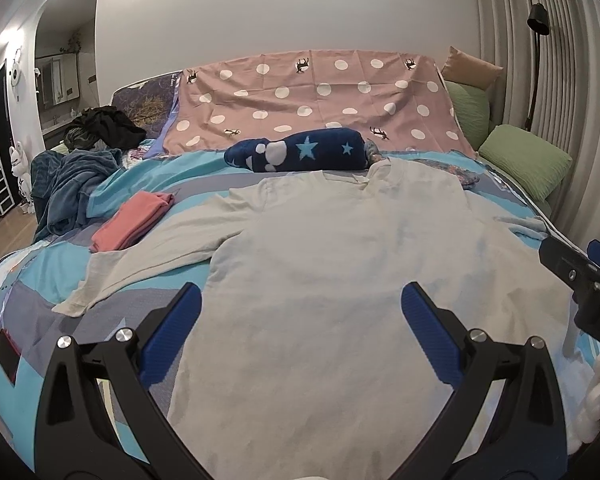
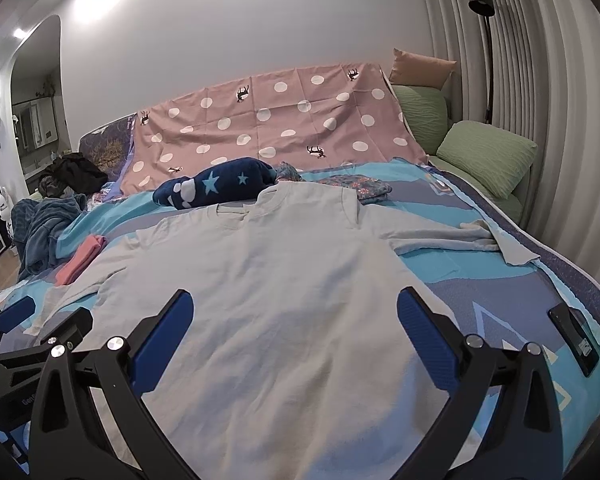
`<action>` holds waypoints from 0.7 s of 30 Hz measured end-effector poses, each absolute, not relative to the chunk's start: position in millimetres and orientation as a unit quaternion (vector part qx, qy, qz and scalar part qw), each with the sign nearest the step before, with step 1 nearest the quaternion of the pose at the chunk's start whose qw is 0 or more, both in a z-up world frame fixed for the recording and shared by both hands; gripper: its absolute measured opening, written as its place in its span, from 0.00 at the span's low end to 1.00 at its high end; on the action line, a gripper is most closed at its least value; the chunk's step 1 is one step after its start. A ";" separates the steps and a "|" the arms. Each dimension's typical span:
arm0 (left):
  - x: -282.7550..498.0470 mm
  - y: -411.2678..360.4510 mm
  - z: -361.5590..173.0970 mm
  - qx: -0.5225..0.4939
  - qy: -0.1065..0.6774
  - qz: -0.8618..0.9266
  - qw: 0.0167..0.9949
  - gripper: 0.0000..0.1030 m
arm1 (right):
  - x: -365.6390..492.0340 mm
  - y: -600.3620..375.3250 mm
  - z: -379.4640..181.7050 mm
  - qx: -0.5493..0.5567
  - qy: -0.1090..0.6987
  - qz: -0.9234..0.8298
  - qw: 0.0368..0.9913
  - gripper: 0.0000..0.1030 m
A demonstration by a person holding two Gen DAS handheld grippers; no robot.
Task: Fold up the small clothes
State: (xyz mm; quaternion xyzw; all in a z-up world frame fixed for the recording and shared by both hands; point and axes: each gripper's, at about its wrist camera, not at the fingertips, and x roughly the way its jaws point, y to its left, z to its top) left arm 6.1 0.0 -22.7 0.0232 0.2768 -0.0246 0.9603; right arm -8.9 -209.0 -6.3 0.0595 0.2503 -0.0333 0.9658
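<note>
- A white long-sleeved shirt (image 1: 332, 248) lay flat on the bed (image 1: 40, 280), collar toward the pink dotted sheet (image 1: 312, 96) and hem toward me.
- Both sleeves were spread out to the sides of the shirt, so I judged no fold was made on it yet.
- My left gripper (image 1: 301, 308) hung over the lower part of the shirt with its blue pads (image 1: 172, 336) wide apart and nothing between them.
- My right gripper (image 2: 294, 312) was just beside it, also over the lower shirt, spread wide and empty.
- A pink folded cloth (image 1: 134, 220) sat left of the shirt, past its left sleeve. I think that one was already done.
- A small flowery bundle (image 2: 360, 188) sat just past the shirt's right shoulder. It looked folded too.
- A heap of dark clothes (image 1: 104, 124) and a blue blanket (image 1: 72, 184) lay far left of the shirt, maybe still waiting.
- A dark phone (image 2: 576, 336) lay right of the shirt near the bed edge.
- I could see a few letters on the gripper bodies, but too little showed to read a name.
</note>
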 end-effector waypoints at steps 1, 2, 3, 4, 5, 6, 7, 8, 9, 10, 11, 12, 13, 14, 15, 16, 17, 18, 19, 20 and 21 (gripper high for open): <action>5.1 -0.7 -23.5 0.024 0.277 -0.026 0.960 0.98 | -8.8 -209.0 -6.7 0.059 0.251 -0.033 0.966 0.99; 4.9 -1.1 -23.7 0.024 0.277 -0.026 0.960 0.98 | -8.9 -209.1 -7.0 0.059 0.250 -0.033 0.966 0.99; 4.3 -1.7 -24.2 0.024 0.278 -0.027 0.960 0.98 | -9.1 -209.3 -7.1 0.059 0.250 -0.033 0.966 0.99; 4.5 -2.1 -24.6 0.023 0.280 -0.027 0.959 0.98 | -9.1 -209.5 -7.3 0.060 0.249 -0.033 0.966 0.99; 4.3 -2.6 -25.3 0.023 0.281 -0.028 0.959 0.98 | -8.9 -209.5 -7.4 0.060 0.249 -0.033 0.966 0.99; 4.4 -3.0 -25.6 0.022 0.281 -0.028 0.959 0.98 | -9.2 -208.9 -7.3 0.060 0.250 -0.033 0.966 0.99; 4.9 -3.1 -26.4 0.022 0.282 -0.028 0.959 0.98 | -9.2 -208.7 -7.5 0.060 0.250 -0.033 0.966 0.99; 5.4 -3.4 -26.7 0.022 0.283 -0.028 0.958 0.98 | -9.1 -208.5 -7.8 0.060 0.250 -0.033 0.966 0.99; 5.1 -3.7 -27.4 0.021 0.283 -0.028 0.958 0.98 | -9.3 -209.1 -7.7 0.060 0.249 -0.033 0.966 0.99; 5.2 -3.8 -27.7 0.021 0.284 -0.028 0.958 0.98 | -9.2 -209.0 -7.8 0.060 0.249 -0.033 0.966 0.99; 4.9 -4.0 -28.2 0.021 0.284 -0.029 0.958 0.98 | -9.0 -209.0 -8.0 0.060 0.250 -0.032 0.966 0.99; 5.1 -3.8 -28.3 0.021 0.285 -0.029 0.958 0.98 | -8.9 -209.0 -8.1 0.060 0.250 -0.032 0.966 0.99; 4.7 -3.9 -28.8 0.021 0.285 -0.030 0.958 0.98 | -9.9 -207.8 -8.2 0.060 0.251 -0.031 0.966 0.99; 4.7 -4.4 -29.4 0.022 0.286 -0.030 0.958 0.98 | -10.3 -206.2 -8.6 0.059 0.251 -0.031 0.966 0.99; 4.3 -4.1 -30.3 0.022 0.286 -0.030 0.957 0.98 | -11.1 -205.0 -8.6 0.060 0.252 -0.030 0.966 0.99; 4.1 -4.2 -30.7 0.022 0.286 -0.031 0.957 0.98 | -11.3 -204.2 -9.3 0.060 0.252 -0.030 0.965 0.99; 4.3 -4.4 -30.9 0.022 0.287 -0.031 0.957 0.98 | -11.6 -204.0 -9.4 0.060 0.252 -0.029 0.965 0.99; 4.4 -4.0 -31.3 0.022 0.287 -0.031 0.957 0.98 | -12.3 -204.2 -10.0 0.061 0.252 -0.029 0.965 0.99; 4.4 -4.1 -31.3 0.022 0.287 -0.031 0.957 0.98 | -12.7 -202.8 -10.3 0.061 0.252 -0.028 0.965 0.99; 4.4 -4.1 -31.5 0.022 0.287 -0.031 0.957 0.98 | -13.0 -203.2 -10.2 0.061 0.253 -0.028 0.965 0.99; 4.3 -4.1 -31.6 0.022 0.287 -0.030 0.957 0.98 | -13.0 -204.3 -10.3 0.062 0.253 -0.028 0.965 0.99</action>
